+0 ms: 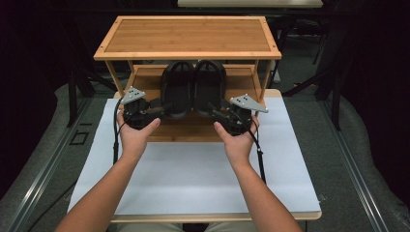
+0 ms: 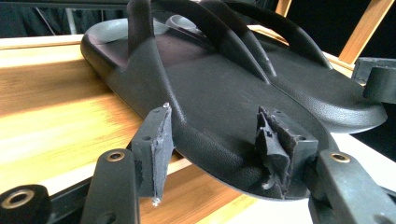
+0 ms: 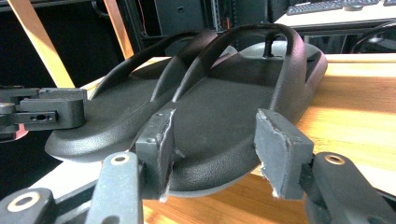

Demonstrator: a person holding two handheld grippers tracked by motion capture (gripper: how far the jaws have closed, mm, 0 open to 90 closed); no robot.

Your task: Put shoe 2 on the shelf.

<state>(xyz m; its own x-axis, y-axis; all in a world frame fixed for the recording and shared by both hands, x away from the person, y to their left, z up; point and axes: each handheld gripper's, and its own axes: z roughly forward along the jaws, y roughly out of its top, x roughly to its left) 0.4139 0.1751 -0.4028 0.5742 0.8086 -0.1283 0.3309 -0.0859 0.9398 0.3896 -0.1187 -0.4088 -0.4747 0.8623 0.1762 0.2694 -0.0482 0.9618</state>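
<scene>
Where the sandals are: two black rubber flip-flop sandals sit side by side, touching, on the lower shelf of a small bamboo two-tier rack (image 1: 186,53) standing at the far end of the white-covered desk (image 1: 193,179). Left sandal (image 1: 177,87), right sandal (image 1: 209,87).

Left gripper (image 1: 162,107): jaws wide, set either side of the left sandal's heel end. In the left gripper view the pads (image 2: 156,140) look just off the rubber, so I'd say no real grip yet.

Right gripper (image 1: 216,110): same deal on the right sandal's heel. Its pads (image 3: 280,149) stand apart, with a gap on the outer side. Not clamped.

What could go wrong: the heels overhang the shelf's front edge. A one-sided squeeze could twist a sandal or nudge it into its neighbour. Thin floppy soles could also buckle or slip out of worn pads. And lifting too steeply could catch the straps under the top shelf.

Which way they point: toes toward the back of the rack, heels toward the person. Long axis runs front to back, roughly in line with each gripper.
</scene>
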